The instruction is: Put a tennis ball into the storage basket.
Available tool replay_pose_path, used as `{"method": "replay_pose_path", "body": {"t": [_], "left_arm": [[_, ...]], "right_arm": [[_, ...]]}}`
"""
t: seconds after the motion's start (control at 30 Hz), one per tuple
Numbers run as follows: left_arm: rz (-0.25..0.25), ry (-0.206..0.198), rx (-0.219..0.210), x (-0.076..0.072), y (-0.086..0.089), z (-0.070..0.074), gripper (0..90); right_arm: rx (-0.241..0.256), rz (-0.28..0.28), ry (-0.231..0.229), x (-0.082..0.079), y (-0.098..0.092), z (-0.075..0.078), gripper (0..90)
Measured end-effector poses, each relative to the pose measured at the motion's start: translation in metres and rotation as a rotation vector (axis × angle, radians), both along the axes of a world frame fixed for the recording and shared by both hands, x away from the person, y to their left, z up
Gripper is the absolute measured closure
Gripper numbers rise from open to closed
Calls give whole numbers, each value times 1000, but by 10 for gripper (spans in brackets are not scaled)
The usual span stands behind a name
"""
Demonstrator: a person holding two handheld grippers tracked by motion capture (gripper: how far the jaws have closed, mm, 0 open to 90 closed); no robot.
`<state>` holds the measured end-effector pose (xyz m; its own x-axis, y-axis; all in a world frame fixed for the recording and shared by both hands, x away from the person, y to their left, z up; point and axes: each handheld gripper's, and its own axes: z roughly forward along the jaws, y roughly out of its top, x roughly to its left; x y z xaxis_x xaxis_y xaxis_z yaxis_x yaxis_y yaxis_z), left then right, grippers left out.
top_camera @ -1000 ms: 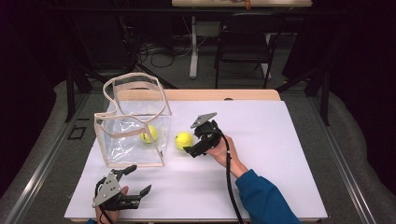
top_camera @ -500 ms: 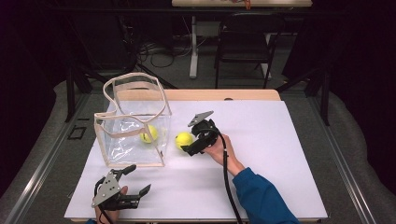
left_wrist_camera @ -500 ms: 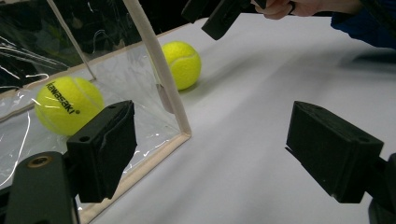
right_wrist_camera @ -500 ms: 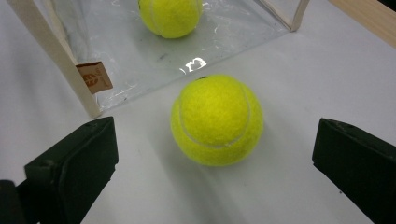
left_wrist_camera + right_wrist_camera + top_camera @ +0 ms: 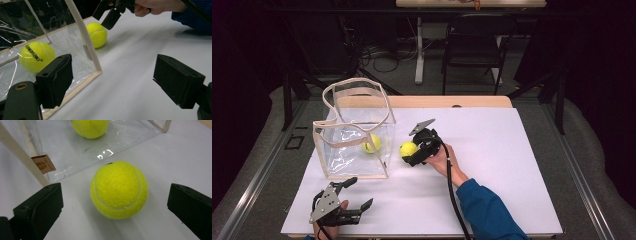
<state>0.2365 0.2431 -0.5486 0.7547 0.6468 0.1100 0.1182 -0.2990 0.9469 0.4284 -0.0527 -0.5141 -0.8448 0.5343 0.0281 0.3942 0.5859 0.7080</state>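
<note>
Right gripper (image 5: 411, 153): I have it open wide, with the jaws on both sides of the tennis ball; in the right gripper view there is a clear gap on each side, so they do not touch it.
Tennis ball (image 5: 119, 190): it rests on the white table (image 5: 512, 165), just beside the bag's wall, at about 9 o'clock from my right hand (image 5: 438, 159) in the high view.
Clear bag (image 5: 354, 135): it stands upright with beige edging and its handles up, at about 9 o'clock from the ball.
Second ball (image 5: 37, 56): it lies inside the bag on its floor; I can read "Kawasaki" on it.
Left gripper (image 5: 354, 195): I hold it open and empty near the table's front edge, at about 6 o'clock from the bag, well apart from the ball.
Small tag (image 5: 43, 164): brown, fixed on the bag's corner seam.
</note>
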Motion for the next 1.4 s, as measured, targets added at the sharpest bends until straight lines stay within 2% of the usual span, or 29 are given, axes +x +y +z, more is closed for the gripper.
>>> {"method": "replay_pose_path", "body": {"t": [0.37, 0.7, 0.9, 1.03, 1.17, 1.4], "left_arm": [[-7, 0, 5, 1, -1, 0, 159], [-2, 3, -2, 1, -1, 0, 159], [-2, 4, -4, 1, -1, 0, 159], [-5, 5, -1, 1, -1, 0, 159], [-7, 8, 2, 1, -1, 0, 159], [-6, 8, -5, 1, 0, -1, 159]], "right_arm": [[-10, -7, 24, 6, 6, -11, 0], [-10, -15, 16, 8, 9, -13, 20], [-26, -26, 23, 11, 15, -20, 112], [-21, -54, 33, 14, 13, -22, 182], [-15, -50, 44, 14, 13, -23, 248], [-9, -45, 27, 12, 13, -21, 261]]}}
